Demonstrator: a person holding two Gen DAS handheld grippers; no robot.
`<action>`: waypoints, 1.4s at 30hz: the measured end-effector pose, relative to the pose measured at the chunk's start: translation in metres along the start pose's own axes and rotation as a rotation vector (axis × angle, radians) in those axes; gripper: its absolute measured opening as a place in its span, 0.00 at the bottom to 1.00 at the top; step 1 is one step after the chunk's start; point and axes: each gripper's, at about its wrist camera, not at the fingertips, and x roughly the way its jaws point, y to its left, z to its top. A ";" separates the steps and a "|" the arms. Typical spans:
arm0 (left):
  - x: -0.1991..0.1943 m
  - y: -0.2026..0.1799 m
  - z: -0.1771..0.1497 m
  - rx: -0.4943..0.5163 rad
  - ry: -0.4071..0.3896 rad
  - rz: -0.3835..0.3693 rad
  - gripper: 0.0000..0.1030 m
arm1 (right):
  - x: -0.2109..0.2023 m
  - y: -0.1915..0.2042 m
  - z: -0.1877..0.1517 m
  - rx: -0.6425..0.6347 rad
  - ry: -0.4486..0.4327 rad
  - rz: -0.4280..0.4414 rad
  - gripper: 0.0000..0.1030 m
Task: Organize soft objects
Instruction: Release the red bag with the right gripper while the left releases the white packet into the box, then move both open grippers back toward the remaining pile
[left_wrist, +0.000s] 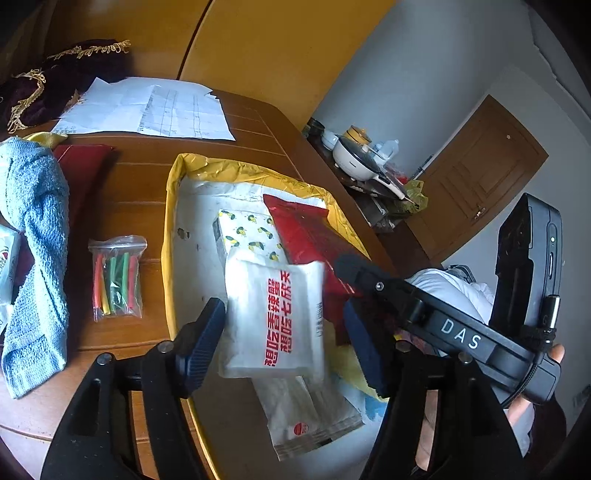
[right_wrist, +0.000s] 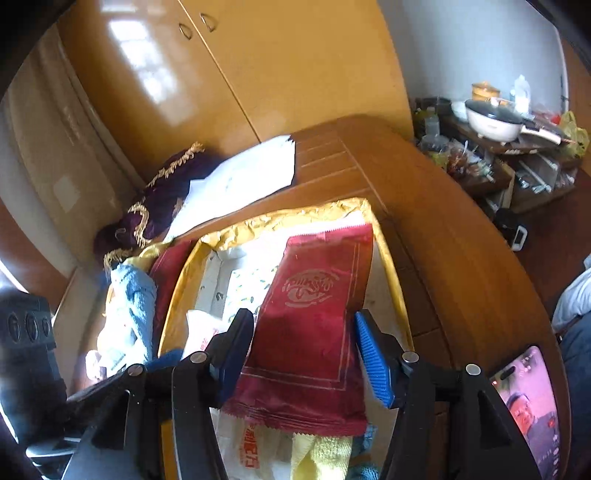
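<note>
Left gripper (left_wrist: 284, 343), bottom centre of its view: jaws spread wide, white packet (left_wrist: 275, 317) with red print sits between them, touching the left pad, clear of the right one. Can't tell if it's gripped.

Right gripper (right_wrist: 304, 354), bottom centre of its view: jaws also spread, red packet (right_wrist: 314, 332) lies between the pads with gaps on both sides, so not clamped. In the left view this gripper is at right, held in a hand (left_wrist: 543, 391).

Both packets are over the yellow-lined box (left_wrist: 170, 236), centre frame. Also in the box: a lemon-print pack (left_wrist: 247, 232), another white packet (left_wrist: 310, 417) low down, a yellow cloth (right_wrist: 325, 454) at bottom.

Left of box on the wooden table (left_wrist: 140, 206): small bag of coloured tubes (left_wrist: 116, 280), blue towel (left_wrist: 35, 258) at left edge.

Further back, upper left: paper sheets (left_wrist: 147, 110), dark fringed cloth (left_wrist: 55, 77).

Lower right of right view: phone (right_wrist: 532, 410), screen lit.
</note>
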 end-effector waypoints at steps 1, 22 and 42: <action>-0.004 0.001 0.000 -0.015 0.011 -0.020 0.68 | -0.005 0.004 0.000 -0.011 -0.017 -0.008 0.59; -0.125 0.118 -0.031 -0.218 -0.245 0.182 0.70 | -0.010 0.154 -0.050 -0.215 0.003 0.301 0.62; -0.141 0.152 -0.038 -0.279 -0.285 0.231 0.70 | 0.026 0.177 -0.074 -0.217 0.162 0.310 0.62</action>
